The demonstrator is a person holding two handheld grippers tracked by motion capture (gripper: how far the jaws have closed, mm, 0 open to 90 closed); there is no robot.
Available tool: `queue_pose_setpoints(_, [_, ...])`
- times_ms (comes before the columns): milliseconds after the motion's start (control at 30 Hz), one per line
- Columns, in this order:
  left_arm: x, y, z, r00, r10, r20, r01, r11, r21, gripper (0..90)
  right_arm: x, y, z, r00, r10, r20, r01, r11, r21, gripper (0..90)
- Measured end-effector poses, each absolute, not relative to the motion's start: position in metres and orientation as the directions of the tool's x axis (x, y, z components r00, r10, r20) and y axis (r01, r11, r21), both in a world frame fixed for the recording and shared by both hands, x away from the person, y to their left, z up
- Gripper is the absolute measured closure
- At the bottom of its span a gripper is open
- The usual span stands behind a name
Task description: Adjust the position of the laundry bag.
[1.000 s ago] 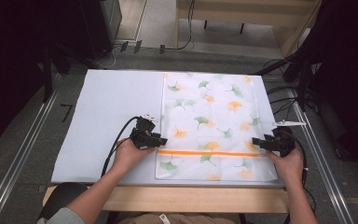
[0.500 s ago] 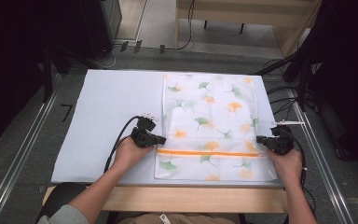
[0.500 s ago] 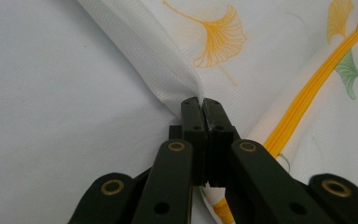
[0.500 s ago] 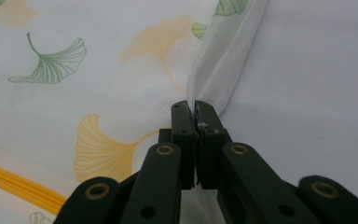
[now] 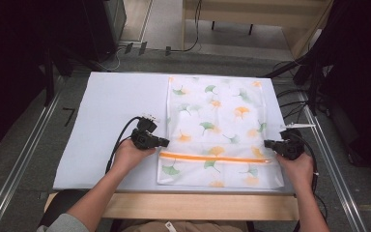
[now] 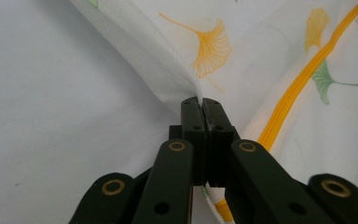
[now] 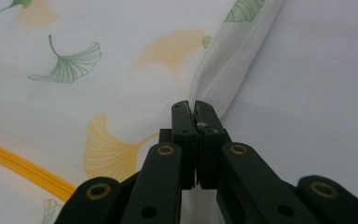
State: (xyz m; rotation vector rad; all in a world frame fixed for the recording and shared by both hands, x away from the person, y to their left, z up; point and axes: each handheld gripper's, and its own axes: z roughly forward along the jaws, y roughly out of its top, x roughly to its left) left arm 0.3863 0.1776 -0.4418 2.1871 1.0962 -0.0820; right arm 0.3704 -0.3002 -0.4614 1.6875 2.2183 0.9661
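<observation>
A white mesh laundry bag (image 5: 215, 121) printed with green and orange ginkgo leaves lies flat on the pale table sheet (image 5: 111, 111), an orange zipper (image 5: 212, 158) running across its near part. My left gripper (image 5: 165, 142) is shut on the bag's left edge, its jaws having just closed on the mesh (image 6: 168, 79), which bunches up between them. At the opposite side my right gripper (image 5: 266, 143) is shut on the bag's right edge, pinching the mesh (image 7: 228, 65) after the same closing. A hand holds each gripper near the table's front.
A wooden front edge (image 5: 193, 205) borders the table. Metal rails (image 5: 24, 154) run along both sides, with cables (image 5: 290, 96) on the floor at the right. Dark equipment (image 5: 101, 24) and a wooden frame (image 5: 251, 9) stand beyond the far edge.
Both grippers closed onto the bag's side edges, and the bag's edges now rise slightly at the pinch points. The hands stayed nearly in place.
</observation>
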Motion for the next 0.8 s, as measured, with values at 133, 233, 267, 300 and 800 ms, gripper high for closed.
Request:
queue_pose_setpoints(133, [0.388, 0.185, -0.441, 0.632, 0.690, -0.354, 0.743, -0.409, 0.530, 90.0, 0.372, -0.299, -0.459, -0.341, 0.905, 0.253, 0.793, 0.133, 0.595, 90.0])
queue_pose_setpoints(233, [0.387, 0.189, -0.438, 0.629, 0.693, -0.352, 0.745, -0.408, 0.528, 90.0, 0.373, -0.295, -0.458, -0.353, 0.902, 0.248, 0.789, 0.145, 0.596, 90.0])
queue_pose_setpoints(267, [0.387, 0.192, -0.437, 0.627, 0.693, -0.355, 0.746, -0.404, 0.529, 90.0, 0.373, -0.294, -0.457, -0.364, 0.899, 0.244, 0.785, 0.155, 0.600, 90.0])
queue_pose_setpoints(300, [0.387, 0.195, -0.436, 0.622, 0.698, -0.354, 0.749, -0.400, 0.527, 90.0, 0.373, -0.292, -0.456, -0.368, 0.897, 0.244, 0.783, 0.158, 0.601, 90.0])
queue_pose_setpoints(800, [0.382, 0.227, -0.428, 0.580, 0.731, -0.359, 0.775, -0.359, 0.520, 90.0, 0.378, -0.265, -0.449, -0.442, 0.857, 0.264, 0.770, 0.212, 0.601, 90.0])
